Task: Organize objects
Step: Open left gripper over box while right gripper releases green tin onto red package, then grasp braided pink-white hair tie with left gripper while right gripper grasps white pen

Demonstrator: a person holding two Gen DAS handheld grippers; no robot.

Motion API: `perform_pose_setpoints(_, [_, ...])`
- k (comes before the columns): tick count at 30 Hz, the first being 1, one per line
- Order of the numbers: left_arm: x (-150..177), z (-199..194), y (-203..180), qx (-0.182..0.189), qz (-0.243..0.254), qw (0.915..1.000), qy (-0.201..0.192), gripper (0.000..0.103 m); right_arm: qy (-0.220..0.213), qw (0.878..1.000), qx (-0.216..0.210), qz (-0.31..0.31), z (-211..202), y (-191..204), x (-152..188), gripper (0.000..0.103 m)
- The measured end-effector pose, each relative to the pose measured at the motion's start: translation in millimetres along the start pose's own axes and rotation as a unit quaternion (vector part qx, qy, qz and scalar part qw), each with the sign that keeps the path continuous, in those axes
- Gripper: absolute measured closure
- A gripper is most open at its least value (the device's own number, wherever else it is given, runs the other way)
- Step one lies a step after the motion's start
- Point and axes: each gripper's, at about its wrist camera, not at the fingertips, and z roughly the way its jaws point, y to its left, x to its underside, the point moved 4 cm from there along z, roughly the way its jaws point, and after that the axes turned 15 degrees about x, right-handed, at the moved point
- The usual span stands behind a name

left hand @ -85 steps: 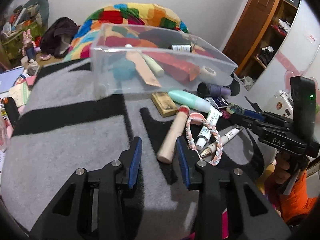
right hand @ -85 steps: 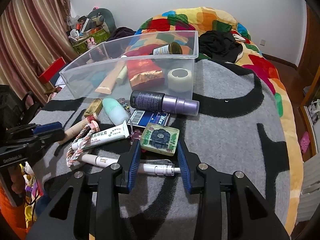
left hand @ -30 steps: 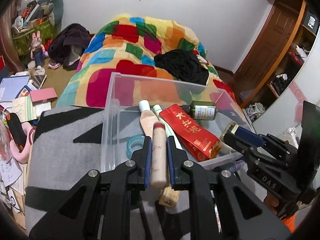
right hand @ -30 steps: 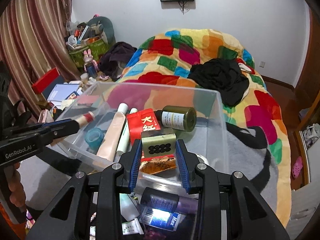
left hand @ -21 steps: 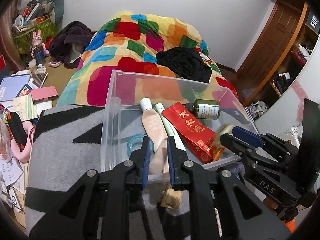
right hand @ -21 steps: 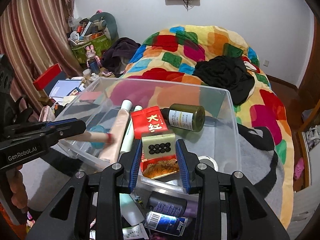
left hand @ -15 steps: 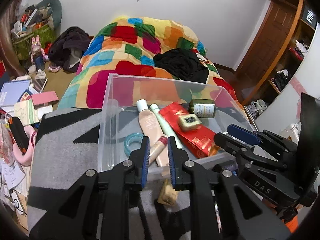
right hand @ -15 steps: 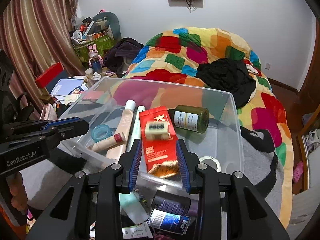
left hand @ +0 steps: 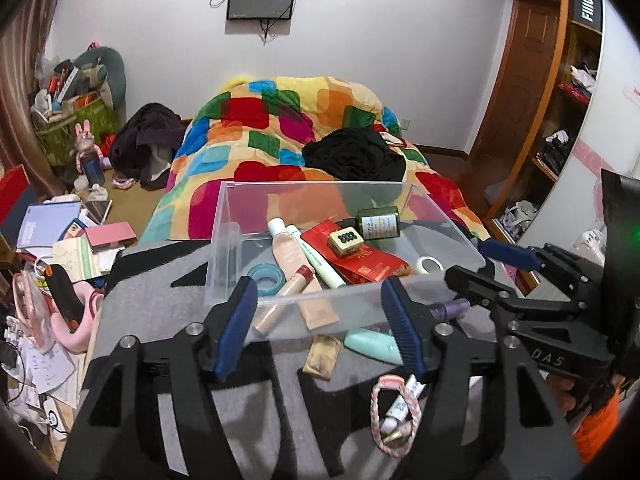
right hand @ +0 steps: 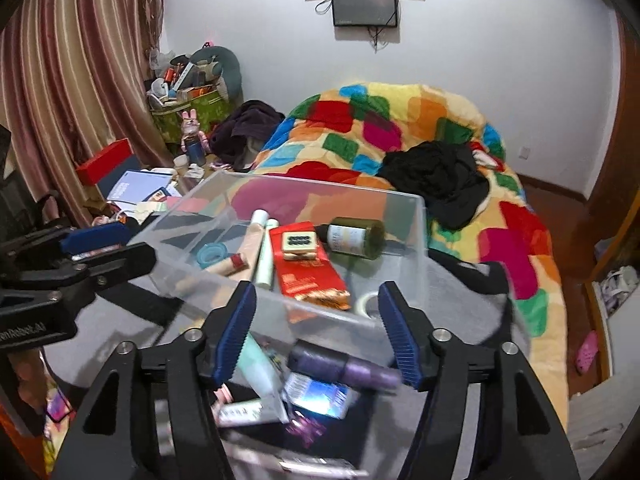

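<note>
A clear plastic bin stands on the grey blanket. In it lie a beige tube with a red band, a small green block with black dots on a red packet, a green bottle, a teal tape ring and a white tape roll. My left gripper is open and empty just before the bin's near wall. My right gripper is open and empty above the bin's near corner.
Loose items lie on the blanket before the bin: a mint tube, a brown bar, a pink braided rope, a purple bottle, a blue box. A colourful quilt lies behind; clutter covers the floor at left.
Both grippers carried their objects over the bin, opened and drew back. The beige tube and the green block dropped into the bin. Both sets of jaws now stand wide open.
</note>
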Motion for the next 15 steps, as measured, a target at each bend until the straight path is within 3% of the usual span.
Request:
perform_pose_setpoints(5, [15, -5, -4, 0.004, 0.002, 1.0000, 0.002, 0.029, -0.005, 1.000, 0.020, 0.003, -12, -17, 15, 0.035])
perform_pose_setpoints(15, [61, 23, 0, 0.010, -0.021, 0.9977, 0.063, 0.028, 0.012, 0.998, 0.054, 0.009, -12, -55, 51, 0.030])
